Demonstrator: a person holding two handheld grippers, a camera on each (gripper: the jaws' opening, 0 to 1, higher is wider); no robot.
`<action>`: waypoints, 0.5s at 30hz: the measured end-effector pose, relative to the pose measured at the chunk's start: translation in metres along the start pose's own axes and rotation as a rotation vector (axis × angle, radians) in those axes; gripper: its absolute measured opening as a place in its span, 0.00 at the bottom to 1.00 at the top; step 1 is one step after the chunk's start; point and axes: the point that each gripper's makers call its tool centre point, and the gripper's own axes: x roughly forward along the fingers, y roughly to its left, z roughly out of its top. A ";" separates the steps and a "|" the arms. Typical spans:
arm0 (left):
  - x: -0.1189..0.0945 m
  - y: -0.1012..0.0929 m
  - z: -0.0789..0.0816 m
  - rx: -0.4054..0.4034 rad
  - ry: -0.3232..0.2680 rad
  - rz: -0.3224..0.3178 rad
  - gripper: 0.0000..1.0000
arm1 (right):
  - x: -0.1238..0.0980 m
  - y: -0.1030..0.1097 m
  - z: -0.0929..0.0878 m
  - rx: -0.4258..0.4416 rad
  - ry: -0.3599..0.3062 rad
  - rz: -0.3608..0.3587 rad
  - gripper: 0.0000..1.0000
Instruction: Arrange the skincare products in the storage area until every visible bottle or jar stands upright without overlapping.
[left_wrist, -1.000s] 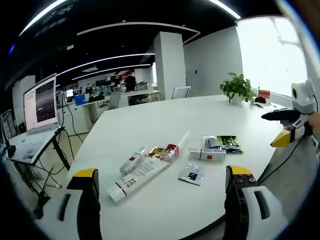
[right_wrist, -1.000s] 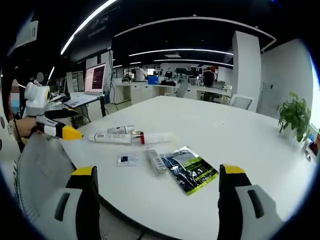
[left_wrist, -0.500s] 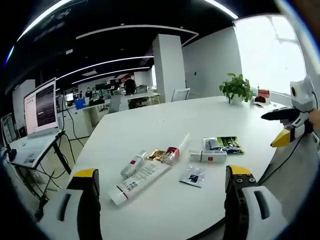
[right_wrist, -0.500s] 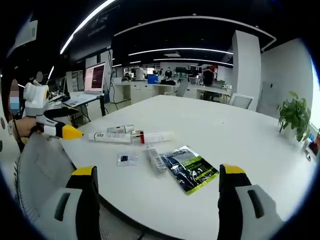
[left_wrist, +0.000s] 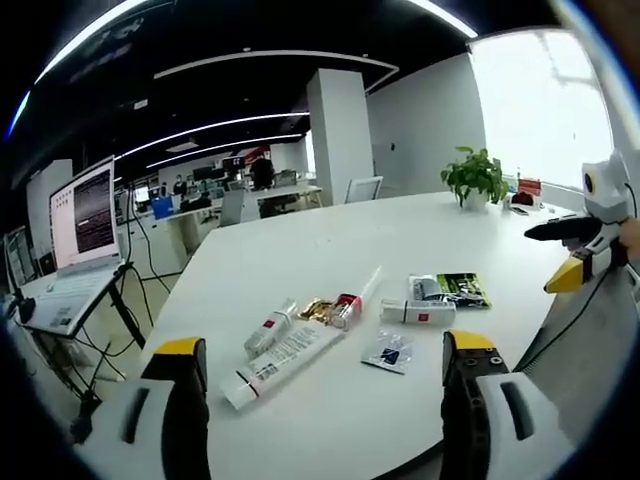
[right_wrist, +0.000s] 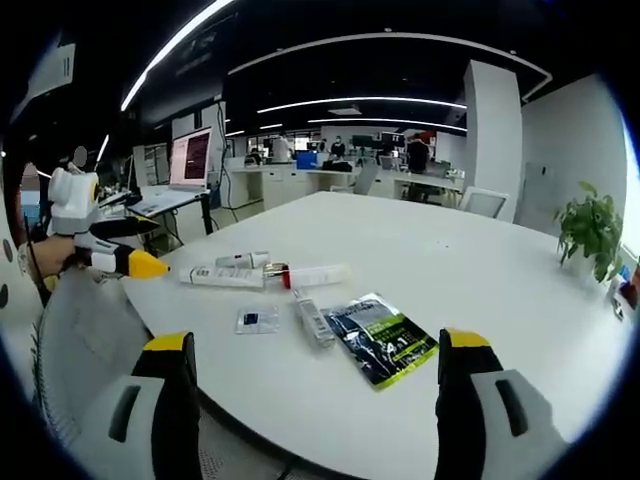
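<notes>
Several skincare items lie flat on the white table (left_wrist: 300, 240). A long white tube (left_wrist: 280, 355) lies beside a small red-labelled tube (left_wrist: 270, 328), a gold item (left_wrist: 318, 309) and a red-capped tube (left_wrist: 355, 295). To their right are a white tube (left_wrist: 415, 312), a green sachet (left_wrist: 455, 290) and a small sachet (left_wrist: 387, 352). My left gripper (left_wrist: 325, 348) hovers open before them, holding nothing. My right gripper (right_wrist: 316, 342) is also open, short of the white tube (right_wrist: 313, 320), green sachet (right_wrist: 382, 338) and small sachet (right_wrist: 251, 319). The long tube (right_wrist: 222, 276) lies farther left.
The right gripper (left_wrist: 585, 250) shows at the left gripper view's right edge, and the left gripper (right_wrist: 110, 250), held by a hand, at the other view's left. A mesh chair back (right_wrist: 80, 340) stands by the table edge. A potted plant (left_wrist: 475, 178) and a laptop (left_wrist: 80, 215) stand nearby.
My left gripper's jaws have drawn slightly closer together and its view has shifted a little. The right gripper view is almost unchanged. The products have not moved.
</notes>
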 end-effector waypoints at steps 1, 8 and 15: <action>0.000 -0.001 0.000 -0.004 0.002 -0.007 0.94 | 0.000 0.000 0.000 -0.001 0.003 -0.002 1.00; 0.000 -0.002 0.000 -0.018 0.002 -0.007 0.94 | 0.001 0.004 -0.003 -0.003 0.031 0.016 1.00; -0.003 -0.006 0.000 -0.031 0.012 -0.012 0.94 | 0.005 0.005 -0.010 -0.033 0.069 0.040 1.00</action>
